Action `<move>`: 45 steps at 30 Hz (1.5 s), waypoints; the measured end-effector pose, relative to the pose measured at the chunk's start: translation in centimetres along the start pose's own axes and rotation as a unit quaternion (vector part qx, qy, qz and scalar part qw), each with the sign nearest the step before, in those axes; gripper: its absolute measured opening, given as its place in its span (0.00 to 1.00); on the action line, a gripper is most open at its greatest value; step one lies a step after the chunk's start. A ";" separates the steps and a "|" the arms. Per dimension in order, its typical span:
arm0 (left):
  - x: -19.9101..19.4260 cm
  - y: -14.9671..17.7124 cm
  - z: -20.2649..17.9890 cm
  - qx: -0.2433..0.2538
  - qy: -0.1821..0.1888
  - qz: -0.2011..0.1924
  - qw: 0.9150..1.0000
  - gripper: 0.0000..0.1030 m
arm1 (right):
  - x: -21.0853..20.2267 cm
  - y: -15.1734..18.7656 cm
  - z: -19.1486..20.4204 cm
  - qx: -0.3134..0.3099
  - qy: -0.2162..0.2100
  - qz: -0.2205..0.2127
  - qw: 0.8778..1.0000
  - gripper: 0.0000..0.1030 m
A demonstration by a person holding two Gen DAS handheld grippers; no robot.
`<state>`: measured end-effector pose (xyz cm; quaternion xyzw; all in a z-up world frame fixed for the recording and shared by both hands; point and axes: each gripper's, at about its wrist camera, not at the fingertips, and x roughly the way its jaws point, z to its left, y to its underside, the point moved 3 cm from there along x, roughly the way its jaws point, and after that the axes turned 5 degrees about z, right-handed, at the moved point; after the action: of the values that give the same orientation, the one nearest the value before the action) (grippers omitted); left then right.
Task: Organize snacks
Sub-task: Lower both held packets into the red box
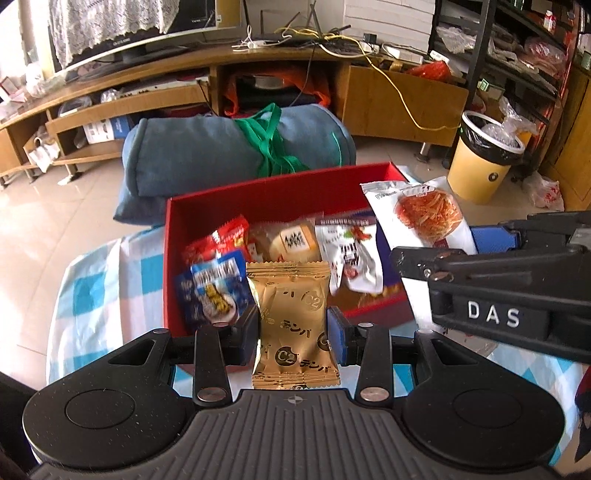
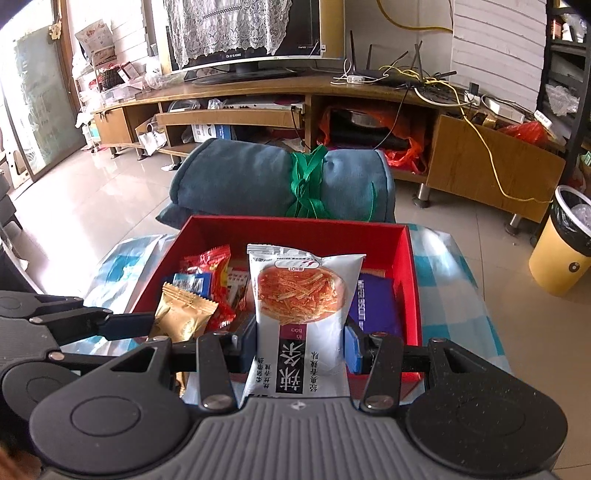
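A gold snack packet (image 1: 293,325) is clamped upright in the left tool (image 1: 293,334), at the near edge of the red box (image 1: 258,194). The right tool (image 2: 301,345) is clamped on a white spicy-strip packet (image 2: 299,306) above the same box, which holds other snacks and sits on a checked-cloth bench (image 1: 99,280).

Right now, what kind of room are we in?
Most likely a home living room: a TV on a long wooden media cabinet, a router with tangled cables, and a tiled floor.

Red box (image 2: 412,280) crowded left (snack packets (image 1: 218,254)), right side roomier.
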<state>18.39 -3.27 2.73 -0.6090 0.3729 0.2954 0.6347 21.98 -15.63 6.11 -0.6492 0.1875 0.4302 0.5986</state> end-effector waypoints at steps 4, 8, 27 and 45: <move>0.5 -0.9 0.2 -0.003 -0.005 -0.003 1.000 0.46 | 0.3 -0.8 -0.3 0.004 0.001 -0.005 1.000 0.40; 1.4 -1.7 0.4 -0.007 -0.011 -0.002 1.000 0.46 | 0.9 -1.6 -0.7 0.007 0.004 -0.005 1.000 0.40; 3.5 -4.1 1.0 -0.016 -0.026 0.001 1.000 0.46 | 3.3 -4.0 -1.2 0.012 0.007 -0.004 1.000 0.40; 5.6 -5.3 0.7 -0.012 -0.037 0.011 0.999 0.46 | 5.4 -4.9 -1.9 0.015 0.014 0.004 1.000 0.40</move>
<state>25.98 -3.52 0.96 -0.6009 0.3525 0.3290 0.6375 29.31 -14.86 4.71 -0.6449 0.2049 0.4207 0.6043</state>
